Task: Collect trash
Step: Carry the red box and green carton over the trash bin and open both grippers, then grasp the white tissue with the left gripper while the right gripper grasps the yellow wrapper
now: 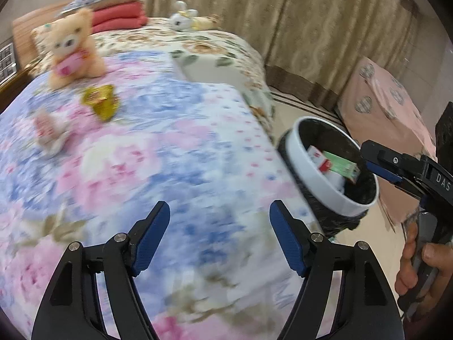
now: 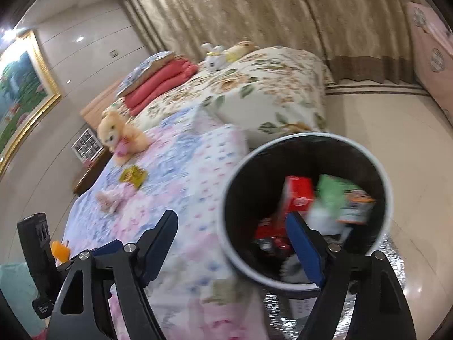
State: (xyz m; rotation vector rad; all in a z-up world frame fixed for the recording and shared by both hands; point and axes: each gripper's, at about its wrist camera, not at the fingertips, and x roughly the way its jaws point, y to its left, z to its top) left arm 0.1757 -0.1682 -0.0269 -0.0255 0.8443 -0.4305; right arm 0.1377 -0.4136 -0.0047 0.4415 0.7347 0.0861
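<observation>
Even, soft indoor light in both views, no hard shadows. Left wrist view: heavy motion blur across the quilt (image 1: pixel 147 141), teddy bear (image 1: pixel 72 48) and gold wrapper (image 1: pixel 102 104) smeared at 10 o'clock; gripper fingers (image 1: pixel 153 240) at 6 o'clock sharp. Right wrist view: ceiling spot glare at 10 o'clock, shiny reflections on the floor (image 2: pixel 410 170) at 4 o'clock, boxes in the trash bin (image 2: pixel 368 153) blurred. Fisheye bends the curtains (image 2: pixel 254 8) at 12 o'clock; dark vignette in all corners.
</observation>
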